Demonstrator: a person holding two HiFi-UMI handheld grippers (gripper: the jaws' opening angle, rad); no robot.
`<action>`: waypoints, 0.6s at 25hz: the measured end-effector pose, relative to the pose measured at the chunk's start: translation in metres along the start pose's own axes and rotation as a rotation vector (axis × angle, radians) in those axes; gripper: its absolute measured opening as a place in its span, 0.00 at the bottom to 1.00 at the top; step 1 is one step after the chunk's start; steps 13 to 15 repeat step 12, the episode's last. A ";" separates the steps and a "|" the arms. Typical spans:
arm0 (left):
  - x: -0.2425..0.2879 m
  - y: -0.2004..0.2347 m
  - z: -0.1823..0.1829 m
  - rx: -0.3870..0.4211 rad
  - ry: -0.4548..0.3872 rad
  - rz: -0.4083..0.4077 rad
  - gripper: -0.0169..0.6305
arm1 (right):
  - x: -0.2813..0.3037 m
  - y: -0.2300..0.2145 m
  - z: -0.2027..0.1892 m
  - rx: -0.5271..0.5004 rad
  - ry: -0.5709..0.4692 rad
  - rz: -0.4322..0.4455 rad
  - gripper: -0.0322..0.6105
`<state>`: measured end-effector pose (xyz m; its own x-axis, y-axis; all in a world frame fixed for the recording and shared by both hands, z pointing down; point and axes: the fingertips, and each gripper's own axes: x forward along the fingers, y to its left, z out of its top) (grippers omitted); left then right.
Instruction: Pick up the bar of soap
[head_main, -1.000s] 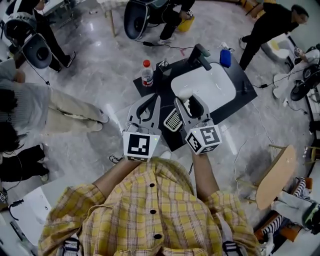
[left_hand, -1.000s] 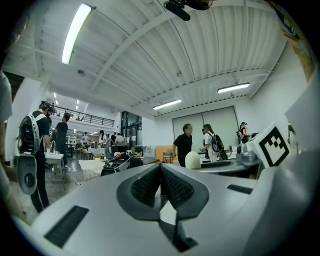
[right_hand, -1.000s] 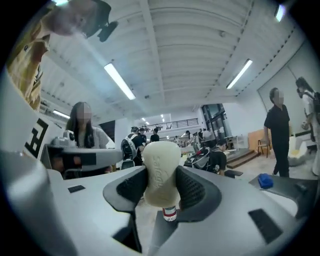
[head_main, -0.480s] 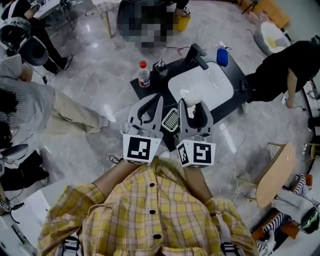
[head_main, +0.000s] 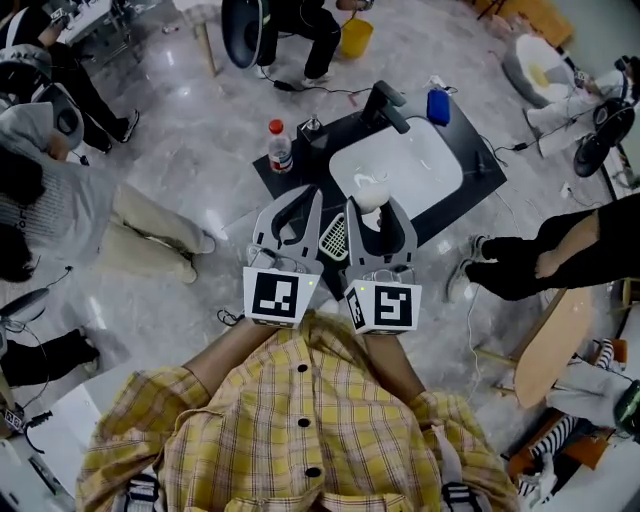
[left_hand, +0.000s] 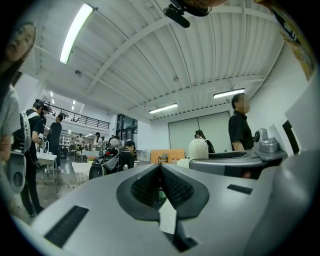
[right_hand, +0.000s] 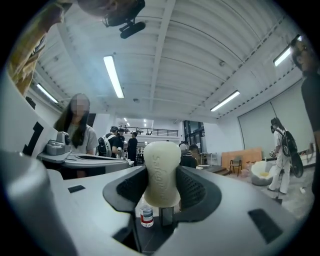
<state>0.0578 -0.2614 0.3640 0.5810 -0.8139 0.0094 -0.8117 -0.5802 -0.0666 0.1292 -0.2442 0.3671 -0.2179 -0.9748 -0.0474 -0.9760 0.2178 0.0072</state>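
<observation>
Here the right gripper (right_hand: 161, 186) pinches the pale bar of soap (right_hand: 161, 167) between its jaws, while the left gripper (left_hand: 160, 172) has its jaws pressed together, empty.

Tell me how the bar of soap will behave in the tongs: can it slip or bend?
The bar of soap looks smooth and rounded, so it may slip, though the right tongs grip it with ribbed pads. It stands undeformed between them, so it is probably stiff.
</observation>
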 end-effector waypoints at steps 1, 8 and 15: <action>0.001 -0.001 -0.001 0.000 0.000 -0.002 0.04 | -0.001 0.000 -0.001 -0.003 -0.001 0.000 0.36; 0.001 -0.006 -0.002 0.002 -0.004 -0.007 0.04 | -0.003 -0.002 -0.002 -0.016 -0.001 -0.007 0.36; 0.001 -0.008 -0.002 0.006 -0.005 -0.006 0.04 | -0.005 -0.003 -0.003 -0.019 0.003 -0.004 0.36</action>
